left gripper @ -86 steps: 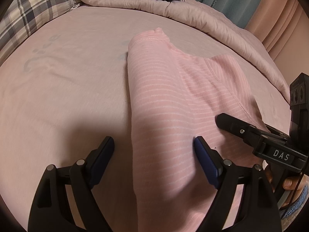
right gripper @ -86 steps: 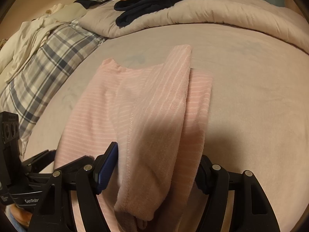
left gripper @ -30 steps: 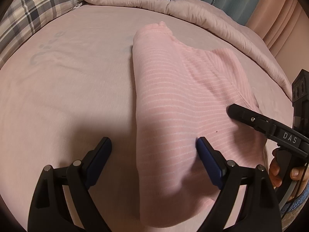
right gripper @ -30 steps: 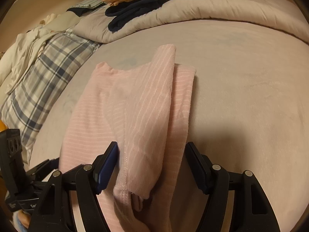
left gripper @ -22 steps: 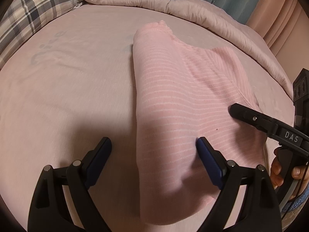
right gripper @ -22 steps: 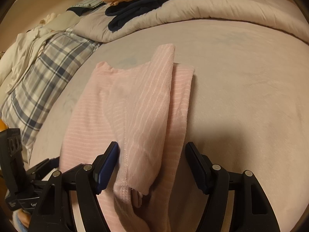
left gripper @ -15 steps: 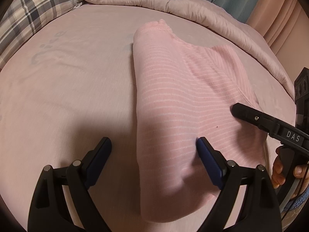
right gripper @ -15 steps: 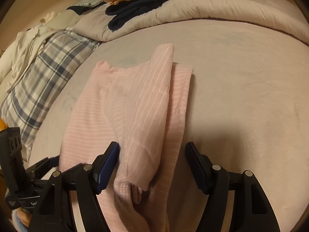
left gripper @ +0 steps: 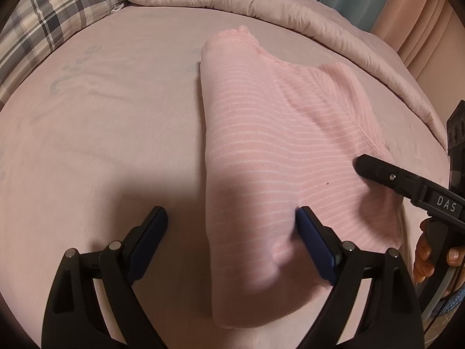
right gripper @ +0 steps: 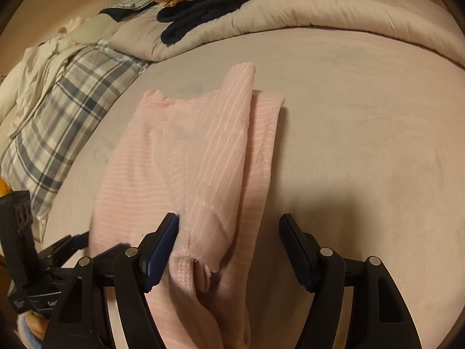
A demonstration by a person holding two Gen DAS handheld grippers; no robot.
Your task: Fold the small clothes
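The pink striped knit garment (left gripper: 279, 151) lies partly folded on the pale pink bed sheet (left gripper: 101, 122). The left claw (left gripper: 232, 226) and right claw (right gripper: 229, 232) both stand released, straddling its near edge.

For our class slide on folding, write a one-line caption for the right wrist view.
Open right hand-held gripper straddles the near end of a partly folded pink striped garment on the bed.
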